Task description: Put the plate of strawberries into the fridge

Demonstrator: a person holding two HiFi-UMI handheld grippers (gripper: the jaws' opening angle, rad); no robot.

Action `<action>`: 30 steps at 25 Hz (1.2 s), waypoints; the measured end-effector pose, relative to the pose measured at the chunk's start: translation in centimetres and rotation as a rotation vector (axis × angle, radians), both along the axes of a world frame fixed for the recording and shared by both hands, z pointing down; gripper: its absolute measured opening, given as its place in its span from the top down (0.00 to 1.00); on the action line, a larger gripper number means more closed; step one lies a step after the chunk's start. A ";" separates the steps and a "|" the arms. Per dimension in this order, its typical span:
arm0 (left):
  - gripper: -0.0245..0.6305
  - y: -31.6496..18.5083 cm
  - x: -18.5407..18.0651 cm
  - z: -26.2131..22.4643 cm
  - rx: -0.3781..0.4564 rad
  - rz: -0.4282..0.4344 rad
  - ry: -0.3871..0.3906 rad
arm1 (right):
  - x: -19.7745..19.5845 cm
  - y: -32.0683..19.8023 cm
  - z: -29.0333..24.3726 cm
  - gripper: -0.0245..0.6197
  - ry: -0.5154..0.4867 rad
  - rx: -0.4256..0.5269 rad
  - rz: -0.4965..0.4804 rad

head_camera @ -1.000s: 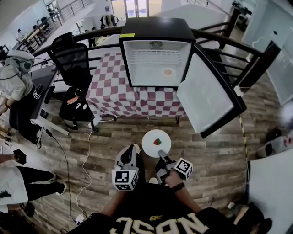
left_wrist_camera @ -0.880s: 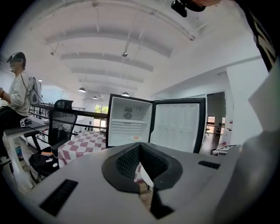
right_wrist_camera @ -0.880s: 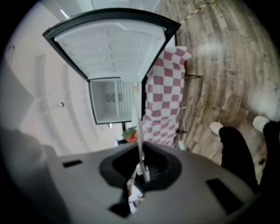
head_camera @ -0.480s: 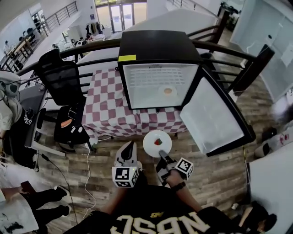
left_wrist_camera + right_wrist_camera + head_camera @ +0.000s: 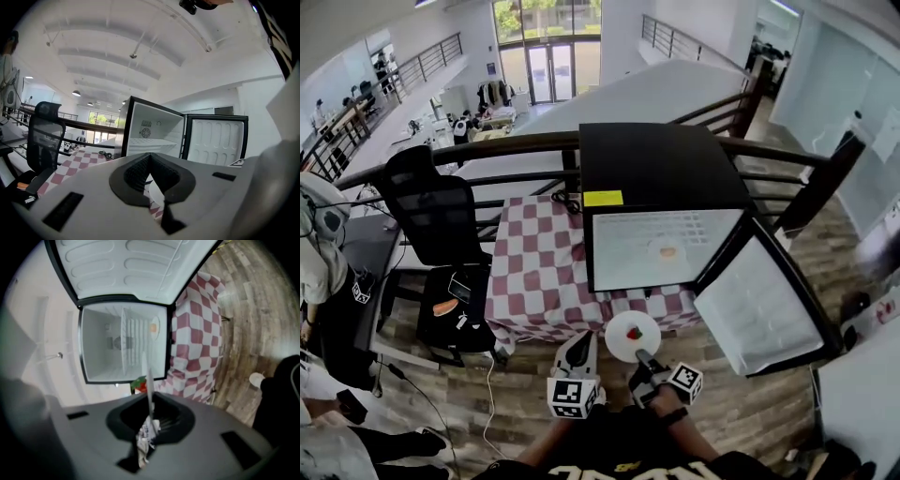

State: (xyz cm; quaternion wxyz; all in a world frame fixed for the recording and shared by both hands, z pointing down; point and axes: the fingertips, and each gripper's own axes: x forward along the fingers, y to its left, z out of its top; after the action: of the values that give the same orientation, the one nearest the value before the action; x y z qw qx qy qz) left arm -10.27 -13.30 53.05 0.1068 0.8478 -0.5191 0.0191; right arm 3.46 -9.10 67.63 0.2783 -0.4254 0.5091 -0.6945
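A white plate with a red strawberry on it hangs above the floor in front of the checkered table. My right gripper is shut on the plate's near rim. In the right gripper view the plate shows edge-on between the jaws of my right gripper, with the strawberry beside it. The black fridge stands on the table with its door swung open to the right. My left gripper is shut and empty, just left of the plate. From the left gripper view the open fridge lies ahead.
A small orange item lies inside the fridge. The red-and-white checkered tablecloth hangs to the floor. A black office chair stands left of the table, a dark railing runs behind, and a person is at far left.
The fridge and table have come nearer and the view has tilted up. The plate, held in the right gripper, now sits close to the table's front edge. Both grippers moved forward together.
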 end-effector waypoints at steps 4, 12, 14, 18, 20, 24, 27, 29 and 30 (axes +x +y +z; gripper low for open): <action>0.94 -2.5 0.2 0.9 -0.011 0.022 0.022 | -0.1 -1.6 0.2 0.91 0.018 -0.009 0.012; 0.94 -6.2 3.7 2.6 -0.052 0.079 0.061 | 1.6 -3.8 2.9 0.91 0.049 -0.071 0.039; 0.94 -7.6 4.6 2.9 -0.054 0.086 0.048 | 2.6 -5.3 3.9 0.91 0.058 -0.073 0.045; 0.94 -9.5 5.8 4.4 -0.068 0.101 0.008 | 3.0 -8.1 4.0 0.91 0.086 -0.050 0.029; 0.94 -10.5 6.3 5.1 -0.082 0.101 -0.003 | 3.2 -9.3 4.8 0.91 0.074 -0.045 0.026; 0.94 -12.0 6.9 5.8 -0.087 0.107 -0.024 | 3.5 -11.1 6.2 0.91 0.070 -0.052 0.018; 0.94 -12.9 6.8 6.5 -0.099 0.096 -0.031 | 3.6 -11.8 7.3 0.91 0.058 -0.080 0.018; 0.94 -13.7 6.4 6.7 -0.109 0.078 -0.031 | 3.4 -12.8 7.3 0.91 0.062 -0.074 0.005; 0.94 -14.1 6.3 6.8 -0.113 0.070 -0.031 | 3.2 -13.3 7.1 0.91 0.066 -0.066 -0.002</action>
State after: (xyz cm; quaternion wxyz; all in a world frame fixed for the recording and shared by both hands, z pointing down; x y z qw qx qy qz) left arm -3.97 -27.38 59.86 0.1455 0.8578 -0.4887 0.0652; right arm 6.69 -22.41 74.77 0.2467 -0.4566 0.4953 -0.6967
